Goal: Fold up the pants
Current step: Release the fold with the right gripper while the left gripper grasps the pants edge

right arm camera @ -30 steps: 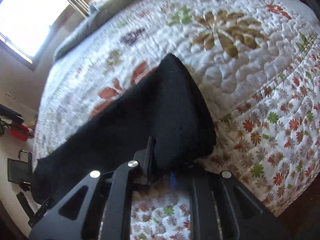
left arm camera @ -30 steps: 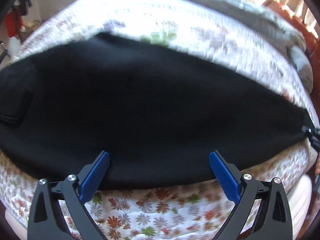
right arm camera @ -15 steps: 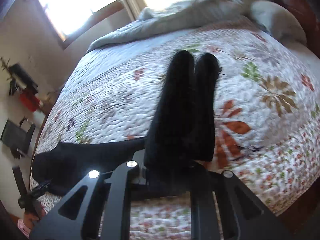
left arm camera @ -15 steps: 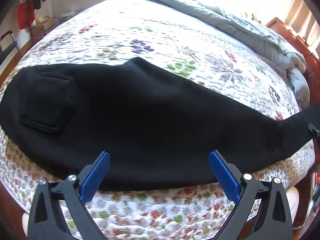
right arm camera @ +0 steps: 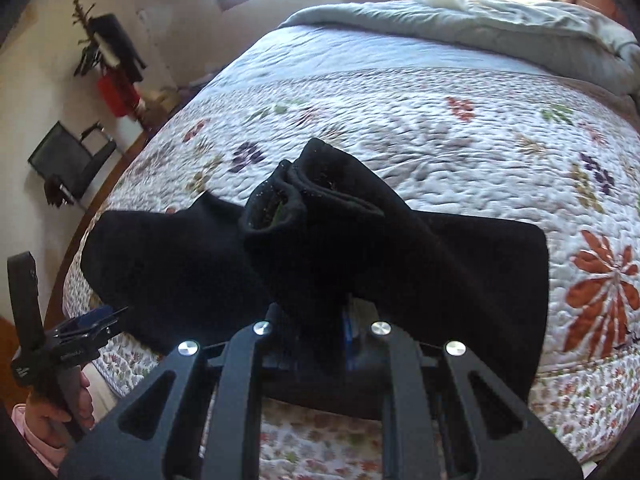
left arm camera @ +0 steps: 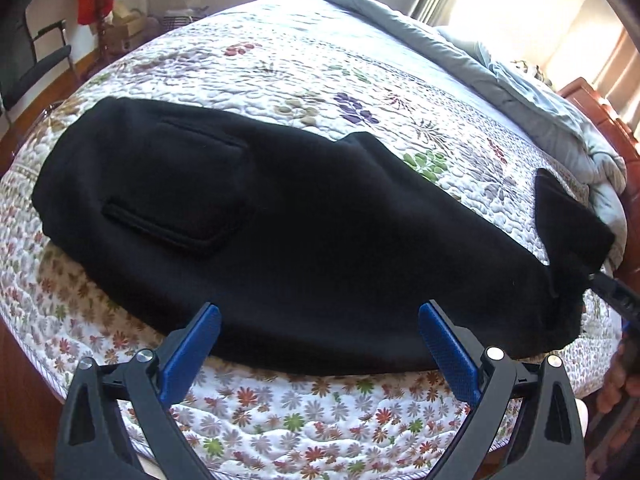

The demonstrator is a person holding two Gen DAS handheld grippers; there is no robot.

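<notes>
Carrying the cuffs toward nine o'clock, we judge the pants (left arm camera: 304,216) perhaps halfway: right gripper (right arm camera: 320,320) jaws pinch fabric, left gripper (left arm camera: 320,344) jaws spread.

Black fleece-like cloth pants (left arm camera: 312,232): matt, soft nap, faint lint specks at the leg cuffs (right arm camera: 320,196). White floral quilted cotton bedspread (left arm camera: 320,64): puckered, stitched, matt. Grey padded comforter (right arm camera: 460,28): smooth, slightly sheened. Left gripper (left arm camera: 320,344): matt black plastic arms, blue ribbed rubbery pads (left arm camera: 448,352), shiny metal screws. Right gripper (right arm camera: 320,320): same black plastic. Reddish wooden bed frame (left arm camera: 592,100): glossy.
</notes>
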